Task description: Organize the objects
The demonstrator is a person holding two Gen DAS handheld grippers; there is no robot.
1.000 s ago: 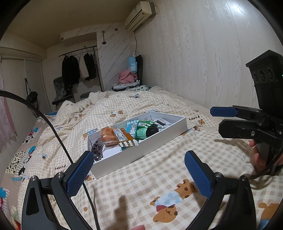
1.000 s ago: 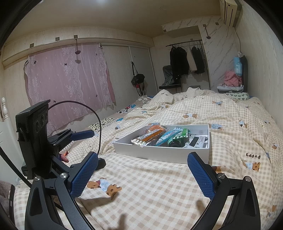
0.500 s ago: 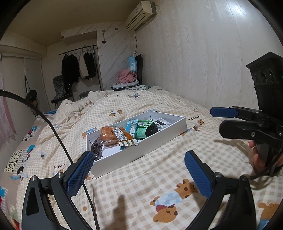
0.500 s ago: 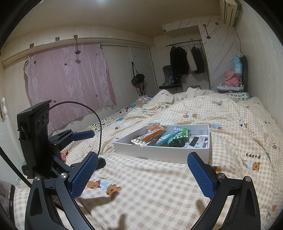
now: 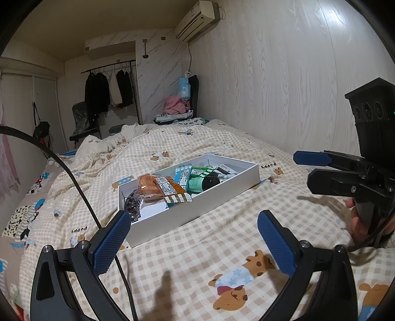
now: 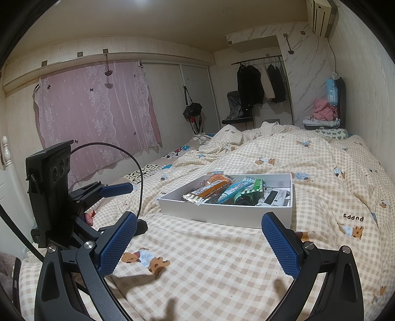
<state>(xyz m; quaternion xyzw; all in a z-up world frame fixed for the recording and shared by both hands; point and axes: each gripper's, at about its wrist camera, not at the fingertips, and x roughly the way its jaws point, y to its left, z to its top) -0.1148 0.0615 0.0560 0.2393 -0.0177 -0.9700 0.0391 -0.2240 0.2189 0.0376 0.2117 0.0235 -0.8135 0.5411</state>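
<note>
Both the left gripper (image 5: 193,243) and right gripper (image 6: 198,243) hover released and empty over the bed (image 5: 222,247); the box (image 5: 197,210) of packets sits mid-frame, so reaching in comes next.

Home bedroom. Bed with a checked bear-print duvet (image 6: 246,259) fills most of the floor. Pink lace curtain (image 6: 96,116) on one long wall, wood-grain panelling (image 5: 296,86) on the other. Far end: clothes rail (image 6: 259,60) with dark garments on hangers, a chair (image 6: 237,108) below it, marble-look wall panel behind. Split air conditioner (image 5: 197,21) mounted high near the ceiling. Pile of pink clothing (image 5: 175,107) at the bed's far corner.
</note>
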